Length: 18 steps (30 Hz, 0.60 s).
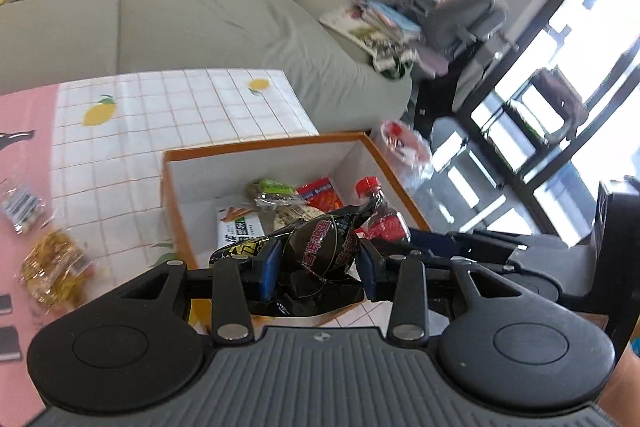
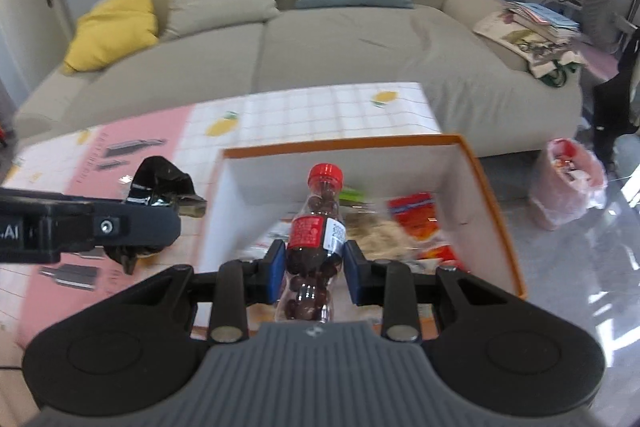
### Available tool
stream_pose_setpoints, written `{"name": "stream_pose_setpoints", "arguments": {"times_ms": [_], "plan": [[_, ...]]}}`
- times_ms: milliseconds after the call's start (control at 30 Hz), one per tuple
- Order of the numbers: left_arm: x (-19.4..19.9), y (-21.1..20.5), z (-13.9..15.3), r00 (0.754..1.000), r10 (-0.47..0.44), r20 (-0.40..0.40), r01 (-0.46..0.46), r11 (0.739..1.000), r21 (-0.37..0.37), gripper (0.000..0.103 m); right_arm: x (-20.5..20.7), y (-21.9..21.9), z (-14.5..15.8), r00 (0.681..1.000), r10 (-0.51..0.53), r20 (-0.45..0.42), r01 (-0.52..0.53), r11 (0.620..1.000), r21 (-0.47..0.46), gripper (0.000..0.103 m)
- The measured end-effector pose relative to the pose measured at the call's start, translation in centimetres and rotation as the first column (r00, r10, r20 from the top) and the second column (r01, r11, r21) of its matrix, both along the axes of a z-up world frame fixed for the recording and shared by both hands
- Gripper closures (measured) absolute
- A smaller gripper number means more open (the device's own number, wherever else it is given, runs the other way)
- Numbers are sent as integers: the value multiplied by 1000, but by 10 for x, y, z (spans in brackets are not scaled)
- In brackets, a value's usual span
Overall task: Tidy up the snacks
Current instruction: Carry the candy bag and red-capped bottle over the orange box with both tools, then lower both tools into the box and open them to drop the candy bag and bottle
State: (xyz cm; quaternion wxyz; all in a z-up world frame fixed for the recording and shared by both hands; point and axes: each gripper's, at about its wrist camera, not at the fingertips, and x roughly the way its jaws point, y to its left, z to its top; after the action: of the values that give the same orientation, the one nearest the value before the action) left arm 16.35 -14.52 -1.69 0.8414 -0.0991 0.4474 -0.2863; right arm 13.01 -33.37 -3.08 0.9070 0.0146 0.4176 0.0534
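Box (image 2: 496, 203) open-topped, floor cluttered

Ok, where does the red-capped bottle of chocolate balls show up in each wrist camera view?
Left wrist: the bottle sits right of centre, partly behind the black snack packet, over the box.
Right wrist: centre, clamped in the right gripper.
Shared landmark: the orange-rimmed box.

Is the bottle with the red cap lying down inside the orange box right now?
No, the right gripper holds the bottle clamped between its blue pads, cap pointing away, above the orange box.
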Motion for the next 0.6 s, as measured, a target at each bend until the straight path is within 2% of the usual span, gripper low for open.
{"name": "stream_pose_setpoints", "arguments": {"times_ms": [133, 267, 600], "plan": [[20, -18, -17, 995, -35, -97, 35, 999, 0, 58, 22, -20, -14, 998, -21, -55, 19, 999, -37, 73], [34, -33, -35, 989, -58, -133, 66, 996, 55, 58, 42, -30, -32, 992, -20, -123, 11, 998, -68, 73], [58, -53, -75, 963, -88, -253, 119, 987, 110, 58, 69, -33, -80, 959, 20, -283, -58, 991, -125, 74]]}}
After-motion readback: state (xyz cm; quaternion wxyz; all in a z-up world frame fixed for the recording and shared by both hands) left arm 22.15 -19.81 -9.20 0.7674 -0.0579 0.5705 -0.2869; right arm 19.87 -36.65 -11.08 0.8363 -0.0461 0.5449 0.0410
